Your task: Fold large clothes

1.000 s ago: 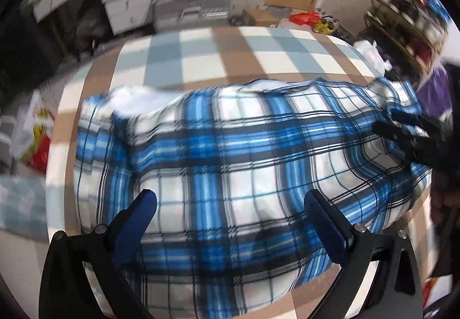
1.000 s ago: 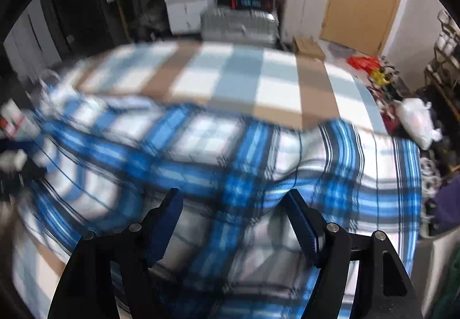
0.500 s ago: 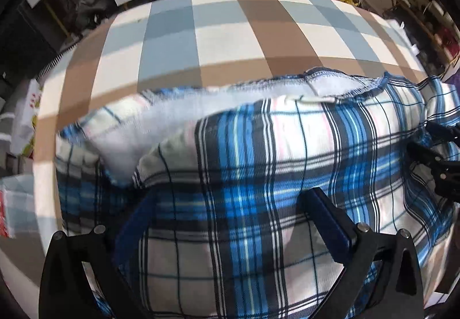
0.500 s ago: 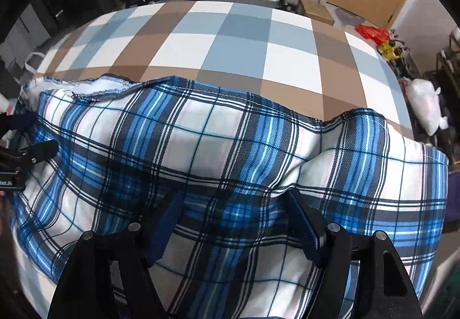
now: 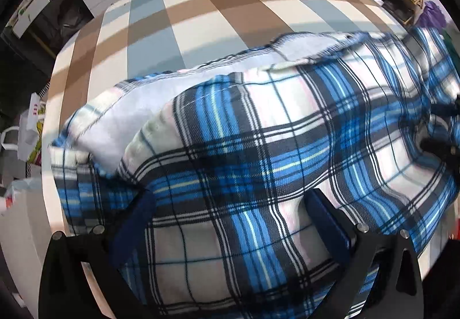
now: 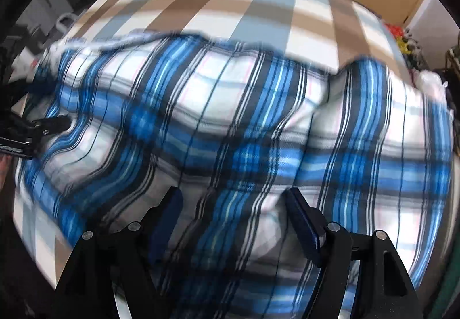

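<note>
**Fold in progress – both grips loaded, lay-down pending**

Grip status, L gripper (image 5: 230,204): jaws wide, thick bunch of plaid cloth (image 5: 258,123) filling the gap btwn the pads; reads as held, not just straddled. R gripper (image 6: 234,204): same, jaws well apart w/ a fat ridge of cloth gathered btwn them. Both point steeply down at the bed (image 5: 187,11).

Cloth location: spread across near half of bed, plaid face up. Pale lining shows along far edge, esp. at L corner, where the upper layer sits short of the layer beneath. Far half of bed is bare checked cover.

Judgement: step in hand looks like carrying the near edge over to the far edge to make a half fold. To do it well:
- Keep both grips level and tension even; sag btwn them will crease.
- Land the held edge on the lining edge, corners matched; L corner needs most correction.
- Set cloth down flat before letting go, both sides together.

Risk: bulky grab may drag under-layer along.
</note>
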A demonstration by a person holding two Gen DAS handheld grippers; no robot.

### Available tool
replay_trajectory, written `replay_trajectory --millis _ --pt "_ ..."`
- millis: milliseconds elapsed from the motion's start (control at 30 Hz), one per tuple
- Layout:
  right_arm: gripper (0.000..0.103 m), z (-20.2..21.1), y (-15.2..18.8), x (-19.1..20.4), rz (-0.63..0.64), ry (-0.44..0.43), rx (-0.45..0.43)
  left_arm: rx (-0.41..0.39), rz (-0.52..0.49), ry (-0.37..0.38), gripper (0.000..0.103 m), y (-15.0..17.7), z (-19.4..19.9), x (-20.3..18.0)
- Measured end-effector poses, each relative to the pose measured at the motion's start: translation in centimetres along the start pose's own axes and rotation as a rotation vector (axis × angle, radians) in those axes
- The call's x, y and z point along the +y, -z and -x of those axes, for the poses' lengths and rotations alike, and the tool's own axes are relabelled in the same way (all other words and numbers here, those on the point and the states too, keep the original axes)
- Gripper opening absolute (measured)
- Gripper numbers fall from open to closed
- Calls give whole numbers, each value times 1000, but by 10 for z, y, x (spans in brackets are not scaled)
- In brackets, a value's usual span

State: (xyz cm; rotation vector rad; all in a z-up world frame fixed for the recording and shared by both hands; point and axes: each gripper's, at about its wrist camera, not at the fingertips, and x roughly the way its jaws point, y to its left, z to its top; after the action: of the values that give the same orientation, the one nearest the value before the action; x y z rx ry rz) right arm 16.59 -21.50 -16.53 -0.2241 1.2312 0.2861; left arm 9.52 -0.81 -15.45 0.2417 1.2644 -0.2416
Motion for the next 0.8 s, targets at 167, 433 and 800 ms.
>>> replay_trajectory --millis 167,433,800 --pt "72 19 38 13 -51 -91 17 1 -13 -56 93 29 28 -4" --pt "51 83 57 24 -130 -187 -200 -254 -17 30 86 48 111 -47" --pt "64 15 53 56 -24 34 -167 -157 27 -44 96 33 35 -30"
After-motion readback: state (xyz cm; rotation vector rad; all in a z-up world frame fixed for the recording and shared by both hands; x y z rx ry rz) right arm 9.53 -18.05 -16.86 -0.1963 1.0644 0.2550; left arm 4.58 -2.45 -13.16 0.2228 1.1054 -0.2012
